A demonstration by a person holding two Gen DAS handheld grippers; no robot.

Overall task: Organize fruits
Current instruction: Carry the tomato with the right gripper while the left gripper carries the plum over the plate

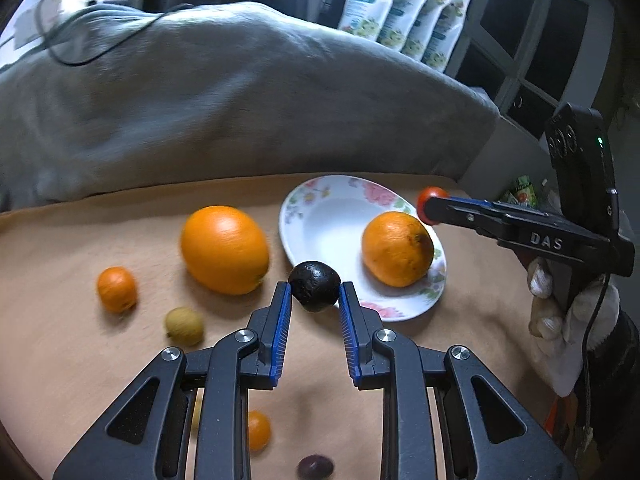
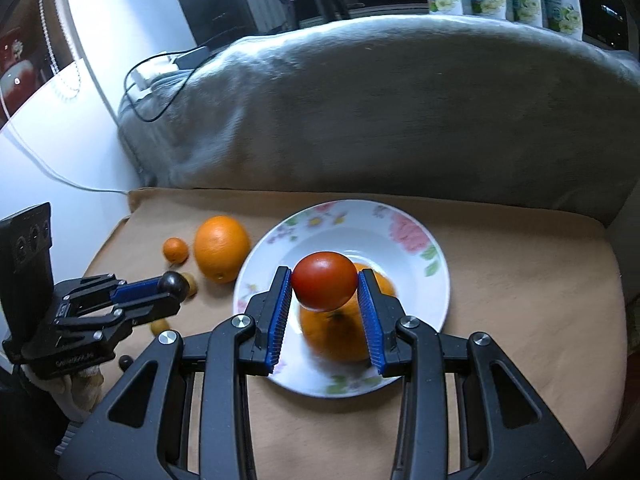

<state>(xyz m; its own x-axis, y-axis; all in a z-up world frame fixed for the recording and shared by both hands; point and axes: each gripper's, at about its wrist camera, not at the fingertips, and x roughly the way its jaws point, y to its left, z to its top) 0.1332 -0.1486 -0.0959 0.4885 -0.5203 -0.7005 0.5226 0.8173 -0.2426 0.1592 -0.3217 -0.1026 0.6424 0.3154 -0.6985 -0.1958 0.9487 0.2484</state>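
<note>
- Two grippers are shown, each clenched on a fruit above the tan cloth.
- Small orange, at 9 o'clock in the left wrist view, lies on the cloth just beside the large orange.
- Greenish-brown fruit lies near the left finger, apart from both oranges.
- Left gripper: jaws closed on the dark round fruit, held at the 7 o'clock rim of the floral plate.
- Blemished orange rests in the plate.
- Right gripper: jaws grasp the red tomato, held over the plate directly in front of the blemished orange, partly hiding it.
- Grey blanket, at 12 o'clock, bounds the cloth's far edge; printed packets stand behind it.
- Two more small fruits show beneath the left gripper at 6 o'clock, one orange and one dark.
</note>
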